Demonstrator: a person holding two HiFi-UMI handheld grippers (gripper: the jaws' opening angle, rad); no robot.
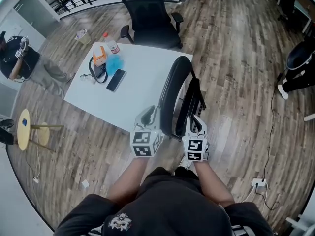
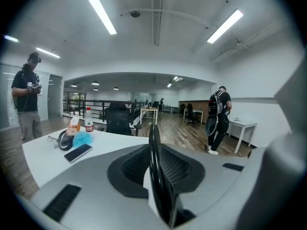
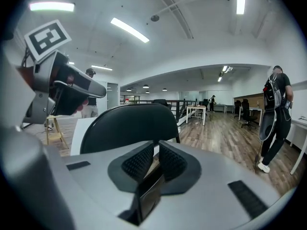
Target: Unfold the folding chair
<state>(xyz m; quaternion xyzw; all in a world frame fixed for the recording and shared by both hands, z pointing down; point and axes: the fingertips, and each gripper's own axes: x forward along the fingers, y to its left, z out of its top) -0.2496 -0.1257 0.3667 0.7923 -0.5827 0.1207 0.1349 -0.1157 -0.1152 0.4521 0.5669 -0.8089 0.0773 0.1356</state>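
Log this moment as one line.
folding chair: folded, upright by table | left hand-held gripper: shut on backrest rim | right hand-held gripper: shut on chair

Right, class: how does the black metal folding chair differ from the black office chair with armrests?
The black metal folding chair is folded slim, without armrests; the black office chair is bulky, with armrests. The left tongs and right tongs grip the folding chair; the office chair stands untouched beyond the white table. Both are black.
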